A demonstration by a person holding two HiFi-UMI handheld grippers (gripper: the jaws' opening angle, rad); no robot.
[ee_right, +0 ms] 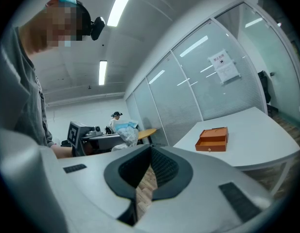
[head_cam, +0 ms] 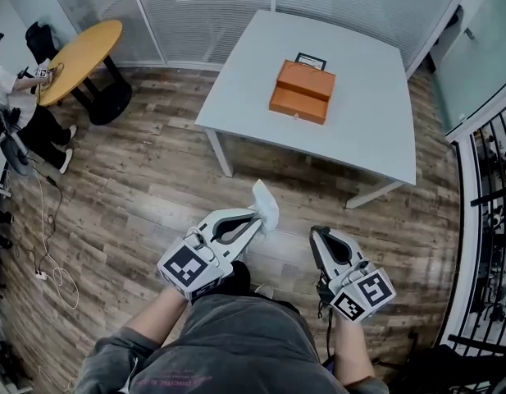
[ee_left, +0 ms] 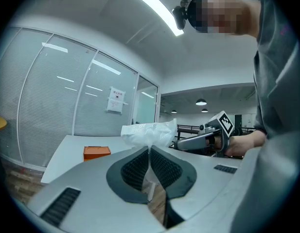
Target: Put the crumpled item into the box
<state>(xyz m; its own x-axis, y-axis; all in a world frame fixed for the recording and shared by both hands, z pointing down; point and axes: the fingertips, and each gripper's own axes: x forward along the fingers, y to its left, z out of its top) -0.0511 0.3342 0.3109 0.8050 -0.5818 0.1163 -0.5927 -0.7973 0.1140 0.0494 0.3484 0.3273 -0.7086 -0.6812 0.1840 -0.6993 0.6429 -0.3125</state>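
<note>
My left gripper (head_cam: 257, 214) is shut on a crumpled white item (head_cam: 266, 203), a wad of thin paper or plastic that sticks out past the tips (ee_left: 150, 133). It hangs above the wooden floor, well short of the table. The orange box (head_cam: 302, 92) lies open on the white table (head_cam: 261, 72) ahead and is seen small from both grippers (ee_left: 97, 152) (ee_right: 213, 139). My right gripper (head_cam: 318, 232) is shut with nothing in it (ee_right: 150, 148), level with the left one and to its right.
The white table's near legs (head_cam: 221, 152) stand between me and the box. A round yellow table (head_cam: 79, 56) and a seated person (head_cam: 15, 105) are at the far left. Cables (head_cam: 49, 245) trail on the floor at left. A black metal rack (head_cam: 490, 245) lines the right side.
</note>
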